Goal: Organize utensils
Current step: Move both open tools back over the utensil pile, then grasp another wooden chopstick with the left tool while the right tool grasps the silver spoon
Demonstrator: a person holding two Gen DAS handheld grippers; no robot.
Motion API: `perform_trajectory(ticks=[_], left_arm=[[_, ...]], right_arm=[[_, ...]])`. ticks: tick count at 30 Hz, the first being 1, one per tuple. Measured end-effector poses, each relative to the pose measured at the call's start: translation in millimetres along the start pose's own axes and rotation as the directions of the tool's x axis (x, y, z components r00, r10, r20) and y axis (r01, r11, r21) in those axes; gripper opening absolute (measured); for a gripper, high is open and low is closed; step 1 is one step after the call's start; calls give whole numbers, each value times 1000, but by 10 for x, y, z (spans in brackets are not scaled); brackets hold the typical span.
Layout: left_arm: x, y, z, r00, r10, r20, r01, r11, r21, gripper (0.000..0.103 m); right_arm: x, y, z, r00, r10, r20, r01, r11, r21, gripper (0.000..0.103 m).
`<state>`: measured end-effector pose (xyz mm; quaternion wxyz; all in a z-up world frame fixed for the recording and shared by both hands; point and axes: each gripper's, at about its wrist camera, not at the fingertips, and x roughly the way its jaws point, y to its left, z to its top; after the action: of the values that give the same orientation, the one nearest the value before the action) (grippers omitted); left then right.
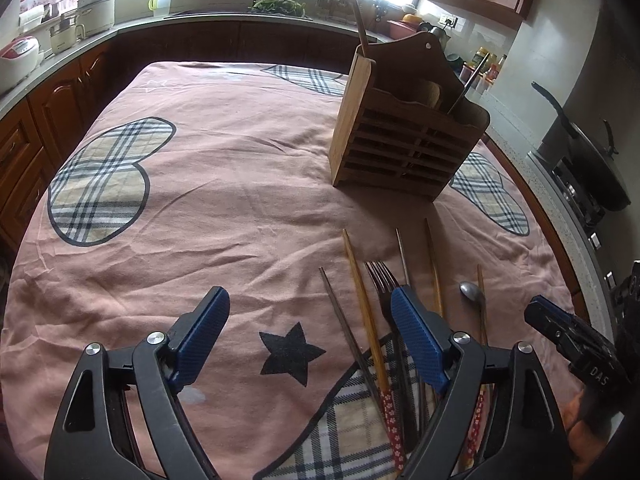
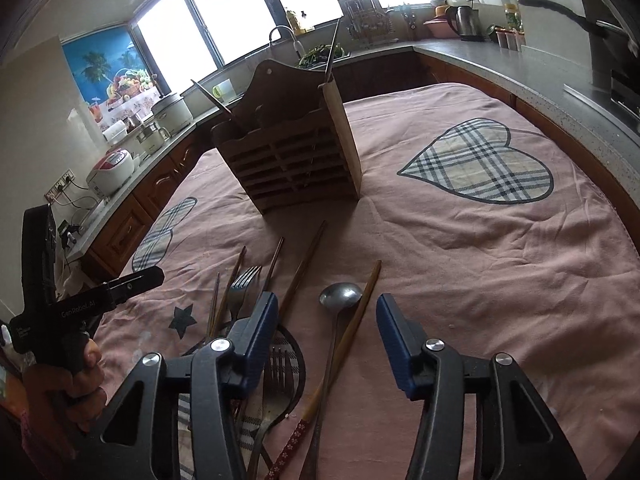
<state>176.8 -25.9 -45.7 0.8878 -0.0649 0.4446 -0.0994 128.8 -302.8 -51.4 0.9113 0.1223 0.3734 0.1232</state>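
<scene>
Left wrist view looks across a table draped in a pink cloth [image 1: 224,200] printed with plaid hearts and a black star [image 1: 291,354]; the cloth is wrinkled and covers the table to its edges. Dark wooden cabinets and a grey kitchen counter [image 1: 132,20] run around the table's far and side edges, with rice cookers on the counter at the far left and a black wok [image 1: 592,168] beside the right edge.

Toward the table's far right part stands a slatted wooden utensil holder [image 1: 404,140], upright, with a few long handles sticking out of its compartments; which compartment each sits in I cannot tell.

Between the holder and the near edge lies a loose bundle of utensils on the cloth: wooden chopsticks [image 1: 360,292], some with red flowered ends, a metal fork [image 1: 382,280] and a metal spoon [image 1: 472,292], all pointing roughly toward the holder.

The left gripper [image 1: 310,312] hangs over the near part of the table with its jaws spread wide and nothing between them; its right finger is over the fork. The right gripper [image 2: 326,316], in the right wrist view, has its jaws at a middling gap, straddling the spoon and one chopstick [image 2: 352,320] without the pads pressing on them.
</scene>
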Motion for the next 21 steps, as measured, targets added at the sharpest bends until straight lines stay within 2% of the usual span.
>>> perform_trajectory(ticks=[4, 15, 18, 21], left_arm=[[170, -22, 62, 999, 1, -39, 0, 1000, 10, 74], [652, -183, 295, 992, -4, -124, 13, 997, 71, 62], [794, -222, 329, 988, -6, -152, 20, 996, 87, 55], [905, -251, 335, 984, -18, -180, 36, 995, 95, 45]], right_arm=[[132, 30, -22, 999, 8, -47, -9, 1000, -18, 39], [485, 7, -60, 987, -7, -159, 0, 999, -44, 30], [515, 24, -13, 987, -10, -162, 0, 998, -57, 28], [551, 58, 18, 984, -18, -177, 4, 997, -79, 19]])
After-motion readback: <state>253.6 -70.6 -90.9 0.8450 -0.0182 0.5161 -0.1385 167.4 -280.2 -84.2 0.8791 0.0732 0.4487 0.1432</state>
